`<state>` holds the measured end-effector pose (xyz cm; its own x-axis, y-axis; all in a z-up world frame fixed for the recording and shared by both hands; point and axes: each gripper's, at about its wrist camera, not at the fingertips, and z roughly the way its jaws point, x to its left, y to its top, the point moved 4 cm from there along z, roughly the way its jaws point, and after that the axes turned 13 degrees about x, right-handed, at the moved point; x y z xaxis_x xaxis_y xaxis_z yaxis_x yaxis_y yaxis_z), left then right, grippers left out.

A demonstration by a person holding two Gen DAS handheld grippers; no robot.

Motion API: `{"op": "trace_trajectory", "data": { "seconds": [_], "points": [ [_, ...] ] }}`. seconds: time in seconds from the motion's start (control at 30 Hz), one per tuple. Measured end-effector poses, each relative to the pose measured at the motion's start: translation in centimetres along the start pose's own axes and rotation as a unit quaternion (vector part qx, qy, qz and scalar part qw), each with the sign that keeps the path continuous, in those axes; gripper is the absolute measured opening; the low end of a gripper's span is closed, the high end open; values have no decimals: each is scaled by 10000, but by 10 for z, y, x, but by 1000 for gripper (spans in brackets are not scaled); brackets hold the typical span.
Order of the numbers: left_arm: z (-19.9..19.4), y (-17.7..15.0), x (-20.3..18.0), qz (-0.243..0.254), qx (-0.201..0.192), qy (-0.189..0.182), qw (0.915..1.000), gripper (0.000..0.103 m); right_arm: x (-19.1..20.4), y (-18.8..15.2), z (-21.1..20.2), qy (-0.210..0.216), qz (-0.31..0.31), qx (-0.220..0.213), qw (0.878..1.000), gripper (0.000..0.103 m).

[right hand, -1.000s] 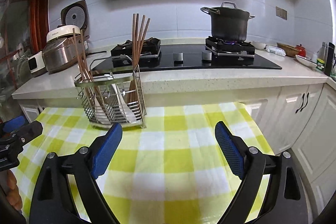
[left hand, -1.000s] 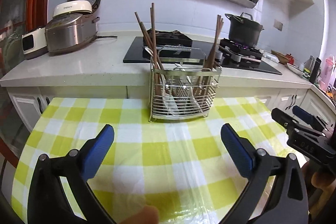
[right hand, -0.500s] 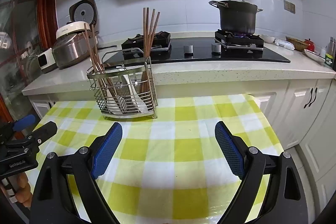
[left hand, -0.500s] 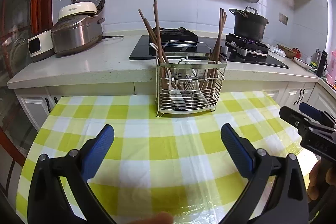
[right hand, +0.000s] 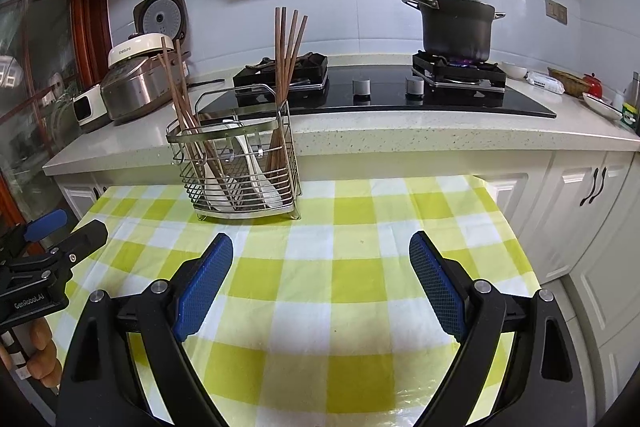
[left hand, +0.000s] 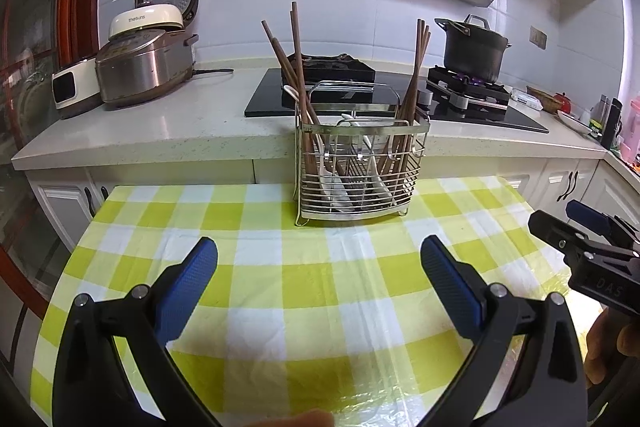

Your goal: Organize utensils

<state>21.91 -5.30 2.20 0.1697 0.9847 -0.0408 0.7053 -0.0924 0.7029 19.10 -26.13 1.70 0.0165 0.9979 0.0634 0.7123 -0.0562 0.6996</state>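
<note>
while the left gripper (left hand: 319,255) hovers over the yellow checked cloth (left hand: 304,307) with its jaws spread and nothing between them, the wire utensil rack (left hand: 357,169) stands upright at the cloth's far edge, just before the stone counter (left hand: 160,131). brown chopsticks (left hand: 294,67) lean in its left and right compartments, white spoons (left hand: 334,183) lie between. the right gripper (right hand: 321,253) hangs likewise spread, empty, nearer the cloth's right side.

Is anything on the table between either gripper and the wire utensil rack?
Nothing visible. Only bare checked tablecloth lies between the open left gripper and the wire utensil rack, and likewise ahead of the open right gripper.
</note>
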Motion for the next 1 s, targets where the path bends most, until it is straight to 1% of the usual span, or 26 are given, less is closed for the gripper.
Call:
{"op": "trace_trajectory", "data": {
  "seconds": [1.0],
  "points": [
    [-1, 1, 0, -17, -13, -13, 10000, 99, -1, 0, -1, 16, 5, 1, 10000, 85]
  ]
}}
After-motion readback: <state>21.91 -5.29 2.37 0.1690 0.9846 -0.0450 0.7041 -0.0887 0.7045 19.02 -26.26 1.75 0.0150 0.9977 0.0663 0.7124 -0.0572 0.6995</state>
